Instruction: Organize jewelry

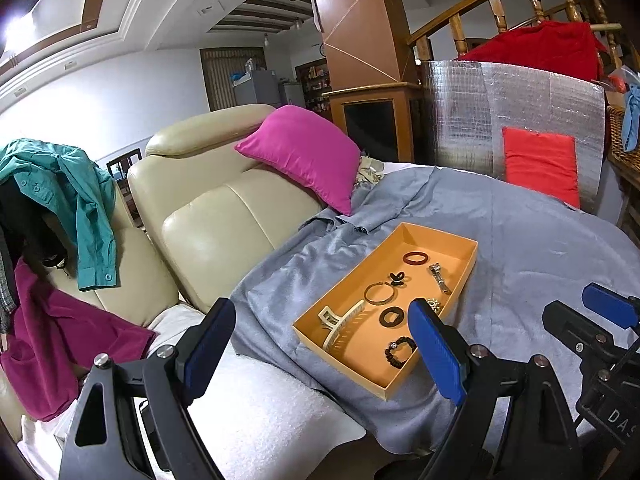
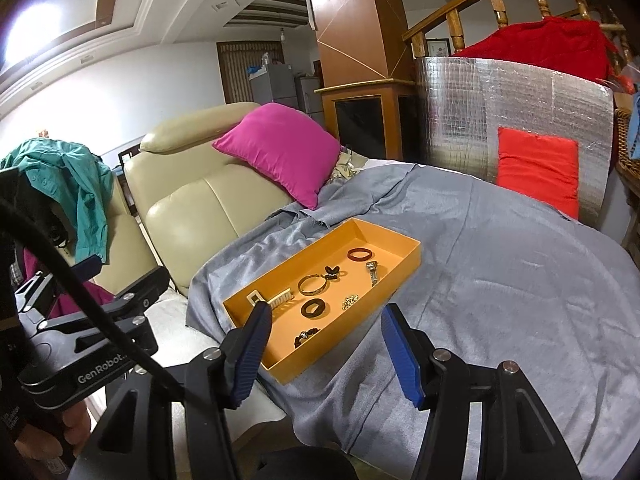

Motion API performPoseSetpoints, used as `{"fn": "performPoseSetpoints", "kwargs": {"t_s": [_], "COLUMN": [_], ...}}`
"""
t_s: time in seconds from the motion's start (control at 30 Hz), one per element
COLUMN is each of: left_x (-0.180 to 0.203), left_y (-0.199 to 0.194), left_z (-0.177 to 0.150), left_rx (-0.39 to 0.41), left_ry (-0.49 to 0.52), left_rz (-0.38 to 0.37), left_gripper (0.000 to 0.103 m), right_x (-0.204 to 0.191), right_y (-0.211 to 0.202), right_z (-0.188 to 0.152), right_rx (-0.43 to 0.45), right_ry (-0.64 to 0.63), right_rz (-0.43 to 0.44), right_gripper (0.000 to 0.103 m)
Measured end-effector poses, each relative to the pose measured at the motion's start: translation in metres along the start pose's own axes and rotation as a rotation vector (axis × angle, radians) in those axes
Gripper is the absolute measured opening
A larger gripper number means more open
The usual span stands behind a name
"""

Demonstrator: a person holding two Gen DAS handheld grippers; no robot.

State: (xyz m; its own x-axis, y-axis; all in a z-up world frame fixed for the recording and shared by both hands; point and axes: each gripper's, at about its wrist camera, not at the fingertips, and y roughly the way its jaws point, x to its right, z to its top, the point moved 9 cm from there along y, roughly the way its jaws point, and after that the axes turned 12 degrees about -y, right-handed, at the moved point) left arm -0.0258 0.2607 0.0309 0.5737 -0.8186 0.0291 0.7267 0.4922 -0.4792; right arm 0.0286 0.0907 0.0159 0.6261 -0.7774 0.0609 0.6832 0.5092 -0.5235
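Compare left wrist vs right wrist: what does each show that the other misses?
Left wrist only: the whole cream hair claw in the orange tray; the right gripper at the frame's right edge.
Right wrist only: the left gripper at the frame's left, a black cable across it.
Both: tray on the grey cloth, gold bangle, watch, pink pillow.

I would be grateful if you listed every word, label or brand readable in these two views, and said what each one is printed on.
"GenRobot": white print on the body of the left gripper, seen in the right wrist view.
"DAS": white letters, cut off by the picture's edge, on the body of the right gripper, seen in the left wrist view.
Small white print below "GenRobot": too blurred to read.
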Motion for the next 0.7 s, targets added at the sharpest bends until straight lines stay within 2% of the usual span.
{"fn": "performPoseSetpoints", "kwargs": {"t_s": [0.7], "left_x": [-0.024], "left_y": [-0.002], "left_z": [0.004], "left_rx": [0.019], "left_ry": [-0.034], "left_rz": [0.029], "left_gripper": [0.088], "right_x": [-0.012], "right_y": [0.005], "right_z": [0.01], "right_rx": [0.003], "right_ry": [-0.005], "right_rz": [-0.008], "right_gripper": [0.061]}}
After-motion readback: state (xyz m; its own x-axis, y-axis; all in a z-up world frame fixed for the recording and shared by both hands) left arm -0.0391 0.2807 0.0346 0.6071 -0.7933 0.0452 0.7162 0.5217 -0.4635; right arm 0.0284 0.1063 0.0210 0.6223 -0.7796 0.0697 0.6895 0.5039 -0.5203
